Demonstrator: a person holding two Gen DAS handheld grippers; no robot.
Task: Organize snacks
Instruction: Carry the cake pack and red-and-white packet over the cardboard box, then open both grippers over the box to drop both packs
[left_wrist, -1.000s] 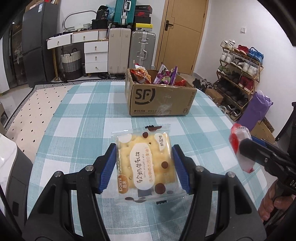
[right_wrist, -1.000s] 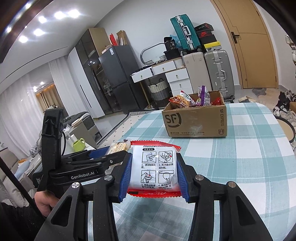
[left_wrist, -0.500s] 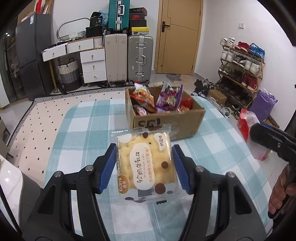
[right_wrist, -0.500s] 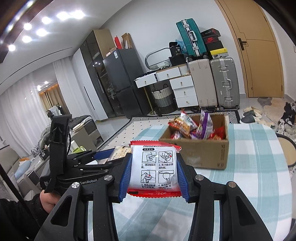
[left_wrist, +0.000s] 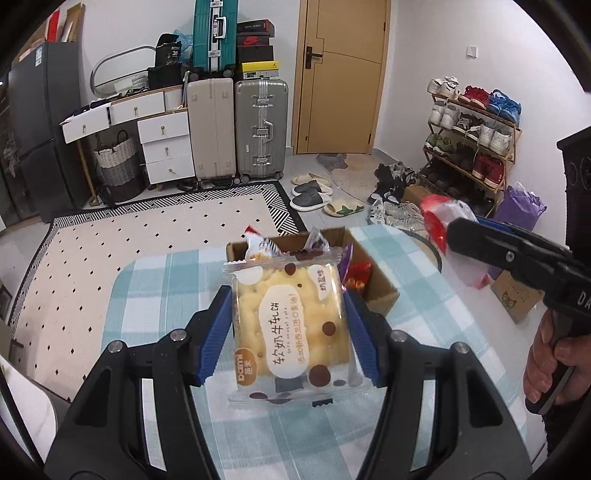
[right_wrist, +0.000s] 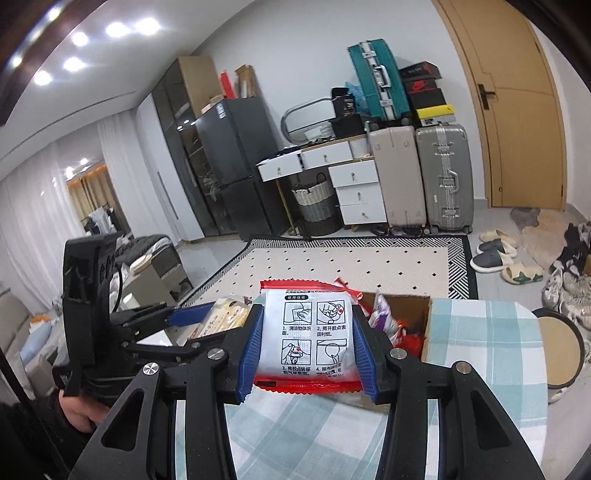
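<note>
My left gripper (left_wrist: 290, 326): my blue fingers (left_wrist: 214, 334) squeeze a yellow cracker pack (left_wrist: 291, 325), up in the air.
My right gripper (right_wrist: 306, 347): squeezes a red and white packet (right_wrist: 306, 338), also in the air.
Box (left_wrist: 380, 291): open, on the checked table (left_wrist: 147, 288), just past both packs.
Done: some snacks (right_wrist: 384, 317) sit in the box.
Left: I think both packs go in next.

We are in a lived-in home, in a living room by the entry. A wooden door (left_wrist: 340, 77) stands beside a shoe rack (left_wrist: 472, 133) full of sneakers, with slippers (left_wrist: 310, 192) on the floor. Suitcases (left_wrist: 236, 129) line the wall next to white drawers (left_wrist: 162, 144), a fridge (right_wrist: 236, 162) stands nearby, and a checked cloth covers the desk (left_wrist: 147, 291).
</note>
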